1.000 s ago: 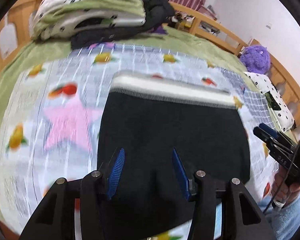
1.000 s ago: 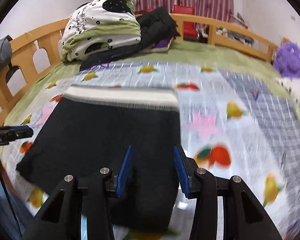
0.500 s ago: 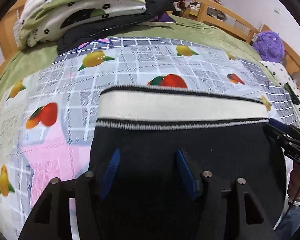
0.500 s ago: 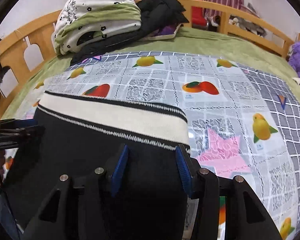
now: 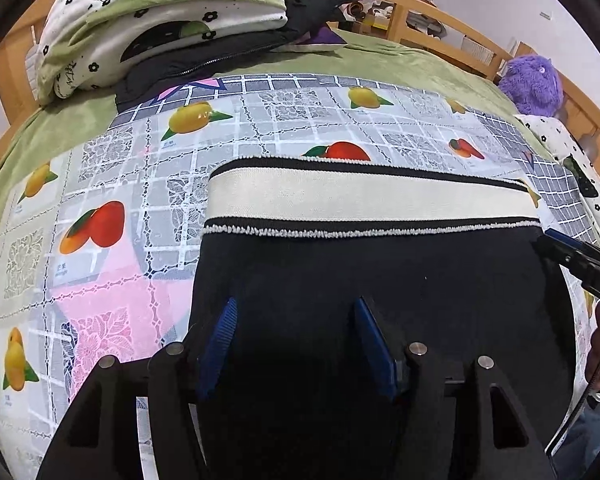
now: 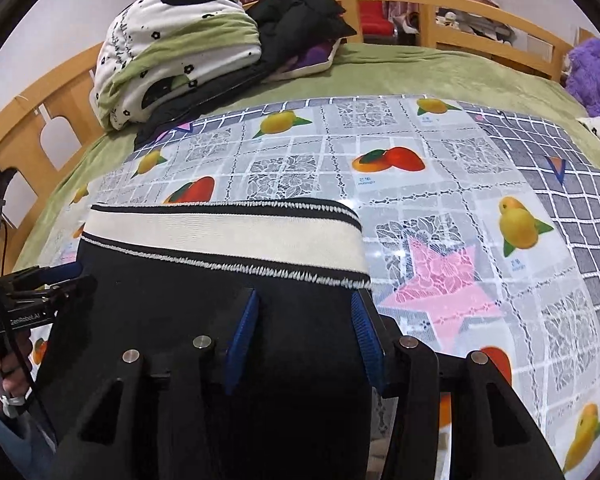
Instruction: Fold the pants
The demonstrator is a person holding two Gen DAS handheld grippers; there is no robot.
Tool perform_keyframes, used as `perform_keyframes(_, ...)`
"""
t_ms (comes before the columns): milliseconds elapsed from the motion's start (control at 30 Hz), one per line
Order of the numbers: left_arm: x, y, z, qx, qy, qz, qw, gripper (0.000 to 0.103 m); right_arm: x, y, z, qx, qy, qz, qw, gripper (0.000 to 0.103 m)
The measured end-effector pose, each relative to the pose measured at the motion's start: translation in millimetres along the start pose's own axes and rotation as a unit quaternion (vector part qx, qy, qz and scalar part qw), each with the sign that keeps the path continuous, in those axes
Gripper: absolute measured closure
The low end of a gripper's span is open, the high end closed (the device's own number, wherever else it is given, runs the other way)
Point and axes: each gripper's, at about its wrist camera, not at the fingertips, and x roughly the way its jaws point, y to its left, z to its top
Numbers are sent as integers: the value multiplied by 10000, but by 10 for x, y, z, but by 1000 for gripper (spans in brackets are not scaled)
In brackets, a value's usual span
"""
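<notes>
The pants (image 5: 340,272) lay flat across the bed (image 5: 400,68), waistband (image 5: 360,200) far, left gripper (image 5: 296,316) and right gripper (image 6: 304,312) over opposite ends, fingers spread, pinching nothing.

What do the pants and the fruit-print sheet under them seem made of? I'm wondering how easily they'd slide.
Pants: likely a matte black knit; the cream waistband looks ribbed, with looped stitching along its edges. Fruit-print sheet: probably glossy plastic with a lace pattern, since it shows shiny glare, so likely slippery.
</notes>
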Motion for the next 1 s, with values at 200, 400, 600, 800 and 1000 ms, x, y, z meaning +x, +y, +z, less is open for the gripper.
perform_keyframes(200,-30,-46,-70,55,39,100,9999,41,-100,105,-127,-190,22,44,9998,55)
perform_keyframes(400,-141,-187,-251,65,107,39,9999,40,-186,288,-262,-427,53,76,9990,55)
perform_keyframes(600,-239,-473,-448,329,297,-150,9989,39,-226,574,-435,-919,83,36,9957,55)
perform_keyframes(800,-506,-623,-833,583,373,101,9976,39,-297,656,-603,-1241,-66,-194,9921,55)
perform_keyframes(1000,-786,-417,-1214,668,16,283,9974,28,-572,566,-870,-910,-275,-141,9954,55)
